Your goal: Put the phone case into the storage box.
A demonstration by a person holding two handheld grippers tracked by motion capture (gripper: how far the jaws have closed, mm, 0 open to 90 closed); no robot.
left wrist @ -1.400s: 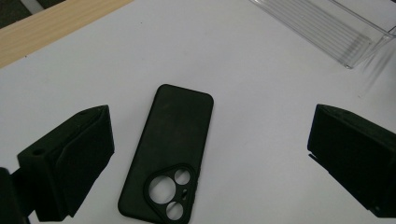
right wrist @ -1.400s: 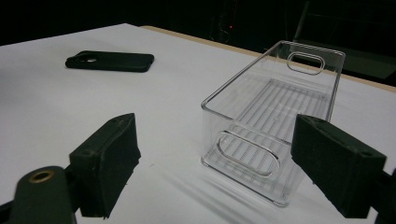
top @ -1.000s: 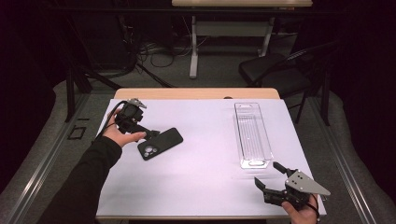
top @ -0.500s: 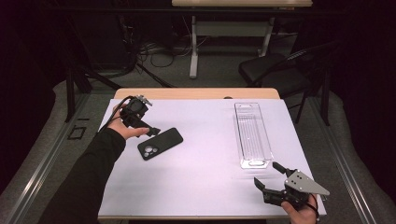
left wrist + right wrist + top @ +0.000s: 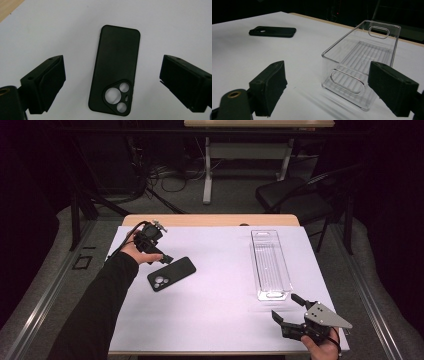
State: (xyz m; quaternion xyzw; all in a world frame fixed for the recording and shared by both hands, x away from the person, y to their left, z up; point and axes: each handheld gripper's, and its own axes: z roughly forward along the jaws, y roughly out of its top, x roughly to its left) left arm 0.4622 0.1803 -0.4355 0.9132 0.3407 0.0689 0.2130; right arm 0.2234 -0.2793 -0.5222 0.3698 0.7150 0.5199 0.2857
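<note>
Around the phone case you have free table on all sides; only the clear bin stands at 3 o'clock, well apart.

The high view looks forward and down from above the person's side, taking in the whole white worktop from well back. The left gripper view looks almost straight down from close above the black phone case, which the high view shows at about 9 o'clock of the worktop. The right gripper view looks low across the worktop towards 11 o'clock, close to the clear bin; it shares case and bin with the high view.
</note>
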